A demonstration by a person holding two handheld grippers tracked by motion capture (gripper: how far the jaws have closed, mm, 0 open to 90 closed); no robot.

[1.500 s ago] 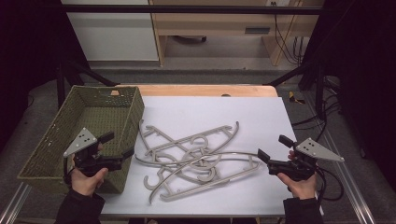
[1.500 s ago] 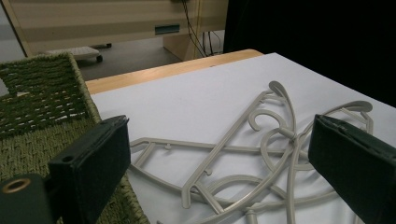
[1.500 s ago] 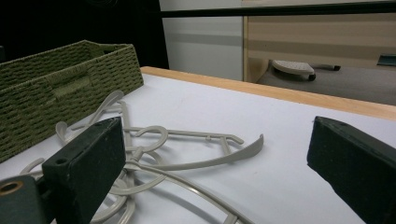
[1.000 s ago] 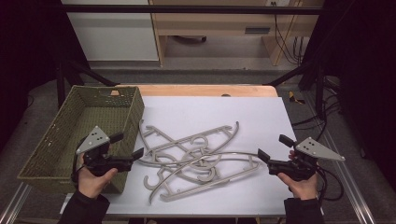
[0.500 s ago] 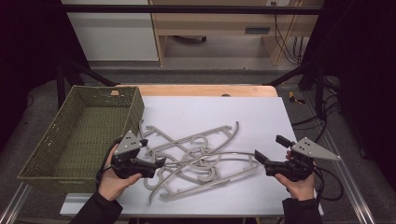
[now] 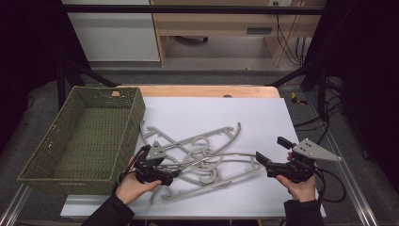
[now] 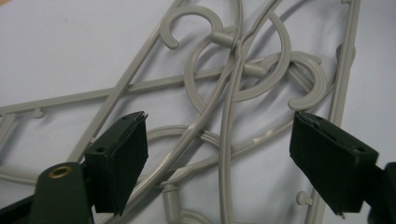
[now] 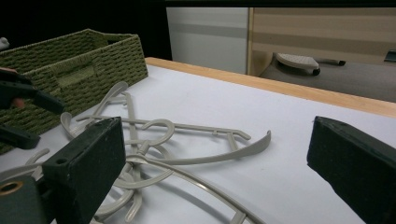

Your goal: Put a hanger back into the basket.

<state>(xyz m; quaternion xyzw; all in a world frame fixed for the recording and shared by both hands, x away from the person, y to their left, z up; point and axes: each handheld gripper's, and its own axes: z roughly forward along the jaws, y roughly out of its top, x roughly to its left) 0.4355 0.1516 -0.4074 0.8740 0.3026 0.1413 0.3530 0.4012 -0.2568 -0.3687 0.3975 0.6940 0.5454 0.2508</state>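
Observation:
Several grey plastic hangers (image 6: 202, 153) lie tangled in a pile on the white table top (image 6: 216, 110). My left gripper (image 6: 171, 176) is low over the left end of the pile and points right. In the left gripper view its jaws (image 7: 224, 163) stand open and have just been closing, with thin hanger arms (image 7: 229, 135) between the pads, which do not touch them. My right gripper (image 6: 271, 149) hovers at the pile's right end, open, with nothing between its pads (image 8: 88, 168). The hangers (image 8: 187, 135) lie just ahead of it.
A woven olive basket (image 6: 89, 136) stands empty at the table's left, close to the left hand, and appears in the right gripper view as well (image 8: 70, 65). A wooden strip (image 6: 202, 91) runs along the far edge. Bare white surface lies beyond the pile.
The left hand moved right, from in front of the basket's near corner onto the left end of the hanger pile, and sank lower. The right gripper stayed put.

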